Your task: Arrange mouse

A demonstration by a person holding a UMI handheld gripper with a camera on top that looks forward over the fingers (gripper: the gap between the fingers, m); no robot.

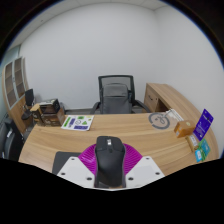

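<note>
Between your gripper's two fingers sits the black mouse, pink pads tight against both its sides, so you appear to be carrying it above the wooden desk. Next, you probably need to pick a spot and lower it squarely. Beyond, a small box stands by the desk's edge; its contents can't be made out.

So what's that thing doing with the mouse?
A handheld gripper has a black computer mouse between its fingers, with the pink pads close against its sides. It sits over a wooden desk. Beyond it are a green booklet and an office chair.
</note>
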